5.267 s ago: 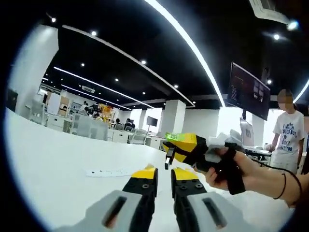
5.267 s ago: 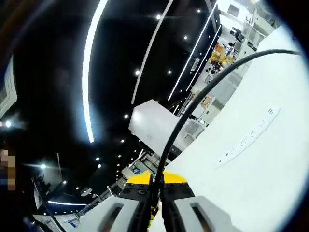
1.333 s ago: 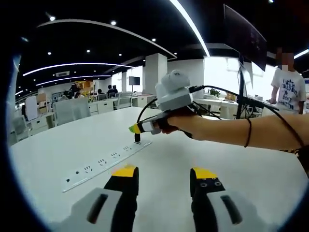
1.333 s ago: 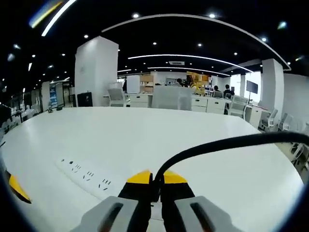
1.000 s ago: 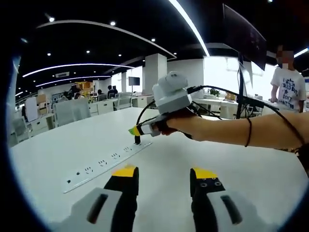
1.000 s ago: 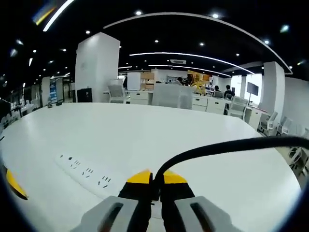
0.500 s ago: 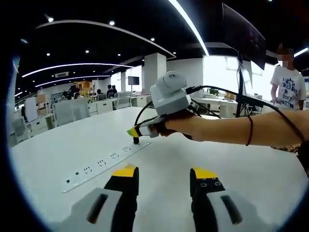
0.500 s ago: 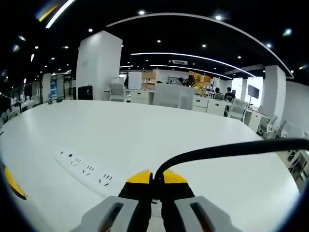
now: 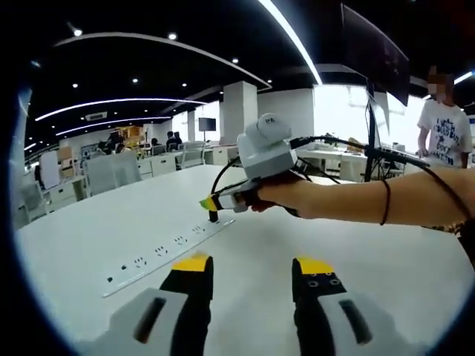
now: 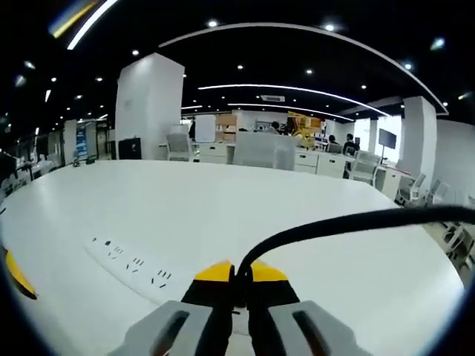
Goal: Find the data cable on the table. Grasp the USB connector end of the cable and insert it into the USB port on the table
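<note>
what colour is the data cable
The data cable is black, clearest in the right gripper view.

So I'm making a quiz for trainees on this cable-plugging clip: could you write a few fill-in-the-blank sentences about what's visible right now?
1. The right tongs are shut on a ___ cable.
2. The left tongs stand ___, with nothing between them.
3. The power strip lies flat on a ___ table.

Missing words: black; open; white.
</note>
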Available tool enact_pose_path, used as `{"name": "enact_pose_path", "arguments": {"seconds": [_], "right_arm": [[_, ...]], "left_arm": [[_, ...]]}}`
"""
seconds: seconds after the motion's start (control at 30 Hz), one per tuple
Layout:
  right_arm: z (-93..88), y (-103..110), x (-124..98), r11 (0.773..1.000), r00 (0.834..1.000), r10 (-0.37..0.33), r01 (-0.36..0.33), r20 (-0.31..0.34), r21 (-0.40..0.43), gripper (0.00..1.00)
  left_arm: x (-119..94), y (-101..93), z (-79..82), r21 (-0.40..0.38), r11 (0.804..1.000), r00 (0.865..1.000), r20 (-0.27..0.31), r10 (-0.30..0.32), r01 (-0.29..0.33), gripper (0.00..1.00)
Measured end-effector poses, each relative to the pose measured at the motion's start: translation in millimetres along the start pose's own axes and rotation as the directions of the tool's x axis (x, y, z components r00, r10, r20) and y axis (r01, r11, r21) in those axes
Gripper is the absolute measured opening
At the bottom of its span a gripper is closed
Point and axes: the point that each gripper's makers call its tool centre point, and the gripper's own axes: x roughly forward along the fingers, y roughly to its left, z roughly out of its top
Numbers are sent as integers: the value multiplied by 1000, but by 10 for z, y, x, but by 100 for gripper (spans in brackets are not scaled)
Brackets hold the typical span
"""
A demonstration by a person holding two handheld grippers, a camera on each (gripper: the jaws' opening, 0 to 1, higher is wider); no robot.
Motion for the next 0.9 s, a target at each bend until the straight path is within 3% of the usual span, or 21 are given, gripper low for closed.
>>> {"name": "enact_pose_path", "arguments": {"seconds": [0.9], "right_arm": [[-1, -25, 23, 999, 999, 0, -2, 33, 48, 8]], "left_arm": [[-11, 116, 26, -1, 999, 999, 12, 41, -40, 44]]}}
